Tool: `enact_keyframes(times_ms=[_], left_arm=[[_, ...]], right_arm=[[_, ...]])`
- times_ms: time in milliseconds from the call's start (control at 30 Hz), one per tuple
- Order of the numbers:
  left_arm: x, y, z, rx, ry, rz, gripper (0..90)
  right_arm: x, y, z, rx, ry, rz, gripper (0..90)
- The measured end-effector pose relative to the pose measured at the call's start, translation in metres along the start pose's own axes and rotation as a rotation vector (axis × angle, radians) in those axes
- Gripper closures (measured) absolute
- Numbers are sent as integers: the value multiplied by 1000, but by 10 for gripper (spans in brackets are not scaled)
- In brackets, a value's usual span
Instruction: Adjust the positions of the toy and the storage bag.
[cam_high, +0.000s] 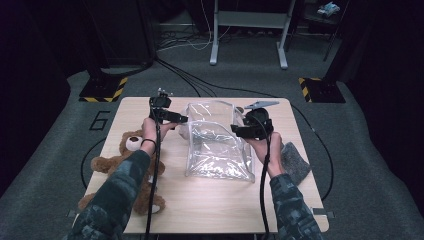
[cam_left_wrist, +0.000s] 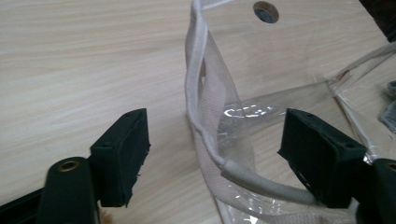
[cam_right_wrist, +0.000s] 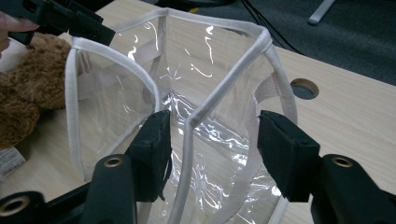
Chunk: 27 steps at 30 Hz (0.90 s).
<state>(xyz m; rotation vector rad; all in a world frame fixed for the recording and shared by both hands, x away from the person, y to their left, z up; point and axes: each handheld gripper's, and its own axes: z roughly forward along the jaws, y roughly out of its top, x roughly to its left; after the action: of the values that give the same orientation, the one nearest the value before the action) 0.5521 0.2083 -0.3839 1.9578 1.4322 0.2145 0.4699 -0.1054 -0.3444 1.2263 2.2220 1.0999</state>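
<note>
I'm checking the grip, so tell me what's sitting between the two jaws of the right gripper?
In the right gripper view, a white-trimmed edge of the clear plastic bag runs up between the right gripper's jaws; the pads stand apart from it, not yet pressing.

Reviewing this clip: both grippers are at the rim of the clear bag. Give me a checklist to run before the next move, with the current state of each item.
1. Rim of the clear bag between the left gripper jaws: ok, the white rim runs through the gap.
2. Left pads pressing the rim: not ok, there is a gap at the left pad.
3. Rim between the right gripper jaws: ok, the edge stands in the gap.
4. Right pads clamped: not ok, space shows on both sides.
5. Bag mouth open: ok, the walls stand apart.
6. Teddy bear within reach: ok, it lies beside the bag.
</note>
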Motion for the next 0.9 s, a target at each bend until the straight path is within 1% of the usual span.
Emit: enact_keyframes(times_ms=[33, 67, 100, 133, 200, 233, 267, 300, 333, 367, 400, 433, 500, 533, 567, 667, 700, 733, 767, 800, 833, 867, 900], left_arm=[[0, -1, 1, 8, -23, -7, 310], [0, -1, 3, 19, -50, -10, 369], [-1, -2, 4, 21, -63, -8, 394], [-2, -2, 4, 22, -69, -5, 457], [-3, -3, 4, 45, -81, 8, 508], [-4, -3, 4, 50, -77, 13, 546], [-5, -4, 3, 59, -79, 26, 584], [-6, -4, 3, 62, -81, 29, 606], [-8, -5, 1, 63, -59, 58, 654], [-9, -6, -1, 69, -55, 66, 702], [-8, -7, -2, 68, -51, 69, 741], [-8, -8, -3, 74, -49, 67, 762], [-8, -9, -4, 71, -49, 80, 778], [-8, -11, -5, 66, -48, 74, 783], [-7, -11, -7, 65, -50, 82, 788], [-9, -12, -11, 64, -33, 99, 798], [-10, -13, -12, 59, -26, 92, 800], [-9, -13, -14, 62, -24, 101, 801], [-9, -14, -16, 62, -20, 106, 803], [-7, -13, -18, 71, -25, 117, 804], [-7, -14, -20, 64, -21, 109, 805], [-6, -14, -21, 72, -20, 113, 806], [-5, -15, -23, 62, -14, 104, 807]], right_arm=[[1, 2, 3, 13, -8, -1, 491], [1, 3, 6, 20, -19, -10, 502], [3, 4, 8, 28, -20, 14, 517], [3, 4, 10, 32, -27, 7, 534], [5, 5, 14, 48, -36, 10, 552], [4, 4, 16, 53, -33, 1, 564], [5, 4, 17, 56, -28, 9, 591], [5, 3, 18, 60, -21, 20, 620], [5, 3, 18, 61, -15, 18, 654], [5, 3, 17, 60, -12, 2, 713], [6, 3, 16, 55, -10, 6, 760], [7, 3, 15, 51, -18, -1, 798], [7, 3, 12, 42, -37, -9, 839], [7, 3, 10, 43, -44, 0, 853], [5, 2, 9, 33, -54, -1, 863], [0, -1, 3, 18, -71, 23, 872], [-1, -2, 1, 15, -73, 36, 873], [-4, -4, -1, 11, -78, 45, 875], [-6, -6, -3, 0, -79, 39, 875], [-8, -7, -5, 2, -82, 48, 876], [-10, -9, -7, -2, -78, 53, 876], [-10, -10, -9, 0, -76, 63, 876], [-11, -11, -11, -2, -76, 64, 876]])
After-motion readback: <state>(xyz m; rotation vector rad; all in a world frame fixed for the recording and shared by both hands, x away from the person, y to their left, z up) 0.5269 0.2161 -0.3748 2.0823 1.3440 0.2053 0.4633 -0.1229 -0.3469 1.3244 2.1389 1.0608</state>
